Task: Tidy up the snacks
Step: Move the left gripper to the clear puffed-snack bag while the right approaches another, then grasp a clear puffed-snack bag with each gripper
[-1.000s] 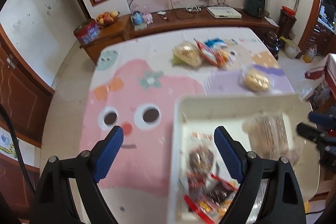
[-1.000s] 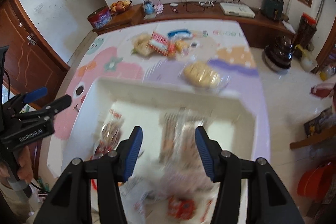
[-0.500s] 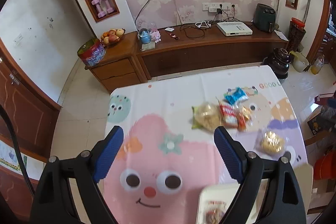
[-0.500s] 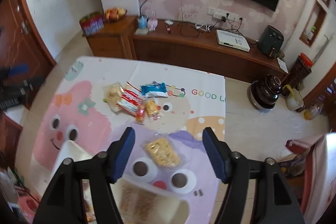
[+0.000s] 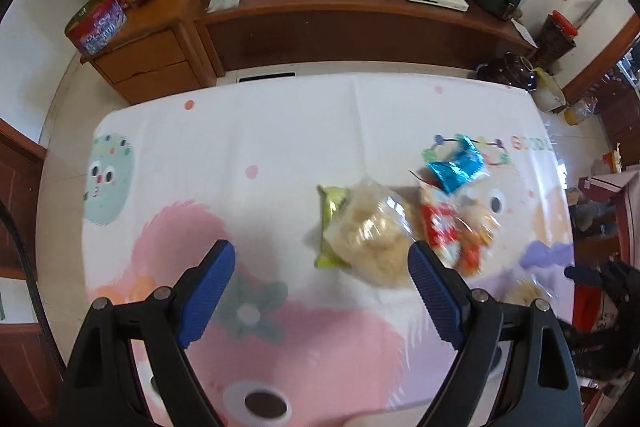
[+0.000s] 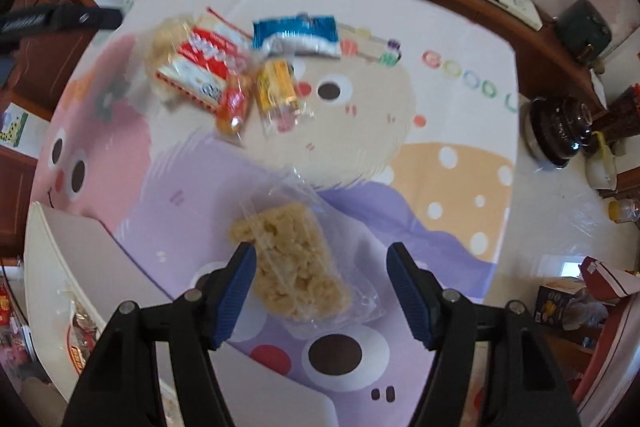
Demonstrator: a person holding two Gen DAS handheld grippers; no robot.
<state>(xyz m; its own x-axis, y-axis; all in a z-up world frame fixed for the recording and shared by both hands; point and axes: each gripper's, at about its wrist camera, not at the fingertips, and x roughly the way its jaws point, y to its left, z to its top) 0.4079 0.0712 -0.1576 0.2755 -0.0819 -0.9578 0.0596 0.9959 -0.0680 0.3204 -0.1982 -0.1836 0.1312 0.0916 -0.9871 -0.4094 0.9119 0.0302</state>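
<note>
The tablecloth (image 6: 452,155) carries coloured letters reading "GOOD L", clear in the right wrist view and blurred in the left. Writing on the snack wrappers is too smeared to read. The right gripper (image 6: 322,291) points down over a clear bag of pale puffed snack (image 6: 292,259), jaws apart, the pads not pressing it. Only this view shows the white tray (image 6: 64,247) at near left. The left gripper (image 5: 320,287) hangs with jaws wide and empty, near a bag of puffed snack (image 5: 372,231), a red packet (image 5: 440,223) and a blue packet (image 5: 456,167).
</note>
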